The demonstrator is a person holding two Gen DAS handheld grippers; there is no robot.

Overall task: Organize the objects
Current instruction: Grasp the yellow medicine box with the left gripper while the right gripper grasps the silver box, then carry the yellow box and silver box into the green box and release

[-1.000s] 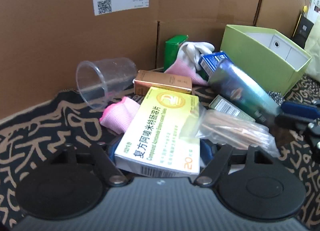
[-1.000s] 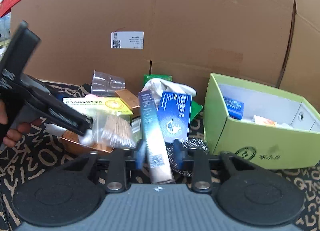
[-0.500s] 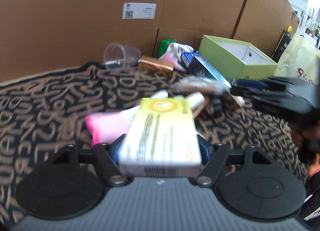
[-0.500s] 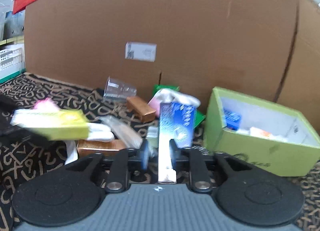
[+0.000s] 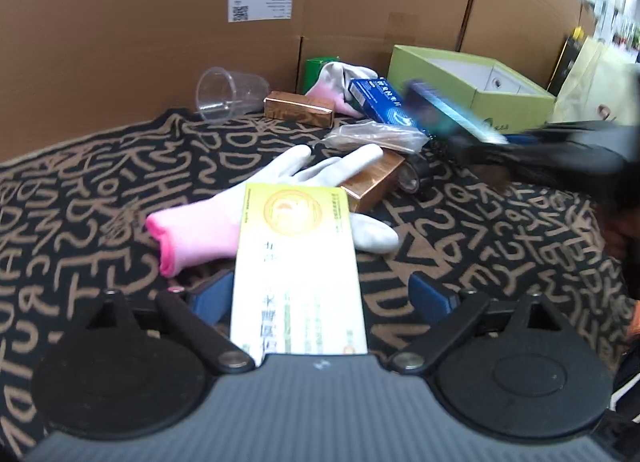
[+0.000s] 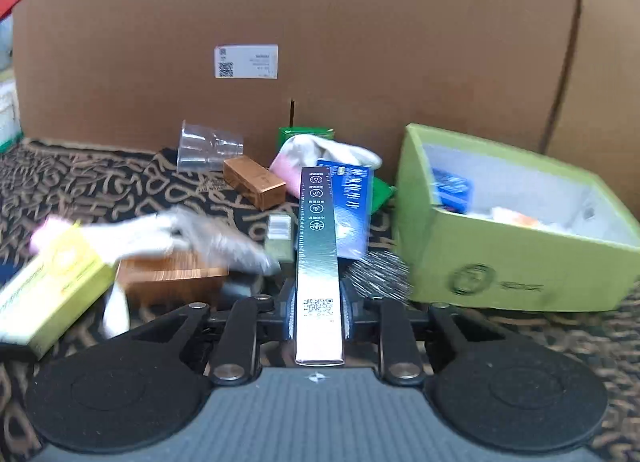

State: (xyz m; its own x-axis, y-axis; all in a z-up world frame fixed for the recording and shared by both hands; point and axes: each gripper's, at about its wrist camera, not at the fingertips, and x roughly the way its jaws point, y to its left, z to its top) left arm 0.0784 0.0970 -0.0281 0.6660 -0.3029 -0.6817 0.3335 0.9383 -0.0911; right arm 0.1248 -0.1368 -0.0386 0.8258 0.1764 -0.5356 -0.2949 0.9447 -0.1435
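Observation:
A yellow medicine box lies lengthwise between the jaws of my left gripper. The jaws are opening, and a wide gap shows on the box's right side. The same box shows blurred at the left of the right wrist view. A pink-cuffed white glove lies under its far end on the patterned cloth. My right gripper is shut on a long dark box that points away from the camera. The green open box stands to its right with several items inside.
A pile lies before the cardboard wall: a clear cup, two copper boxes, a bag of sticks, a blue box, a second glove and a steel scourer. A person's hand shows at the right edge.
My left gripper has drawn back from the pile with the yellow box, and its jaws have spread away from the box. The right gripper keeps its hold on the long dark box.

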